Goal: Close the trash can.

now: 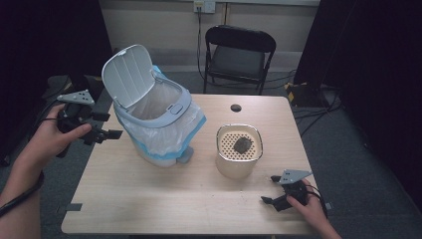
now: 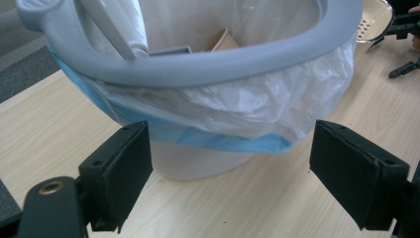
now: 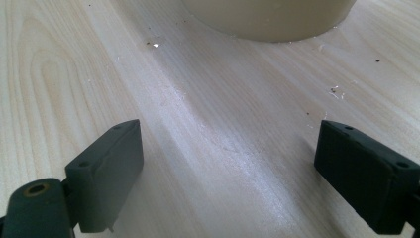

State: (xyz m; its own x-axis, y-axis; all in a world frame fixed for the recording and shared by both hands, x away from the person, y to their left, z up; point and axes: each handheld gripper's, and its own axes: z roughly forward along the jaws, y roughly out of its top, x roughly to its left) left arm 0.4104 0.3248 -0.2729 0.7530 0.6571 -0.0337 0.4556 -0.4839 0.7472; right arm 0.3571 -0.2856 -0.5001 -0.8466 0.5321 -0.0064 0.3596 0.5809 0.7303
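A white bin (image 1: 154, 117) with a grey rim, a plastic liner and its lid tipped up stands at the table's left. In the left gripper view the bin (image 2: 208, 99) is close ahead, with something brown inside. My left gripper (image 1: 107, 128) is open just left of the bin, nothing between its jaws (image 2: 230, 173). A cream pot (image 1: 239, 152) with a perforated insert holds a dark lump (image 1: 243, 145) at the centre right. My right gripper (image 1: 271, 189) is open low over the table near the front right, the pot's base (image 3: 270, 20) beyond it.
A wooden table (image 1: 164, 199) carries everything; its front half is bare wood with small crumbs (image 3: 334, 90). A round cable hole (image 1: 236, 107) sits near the far edge. A black folding chair (image 1: 239, 55) stands behind the table. Cables (image 1: 318, 107) lie on the floor at right.
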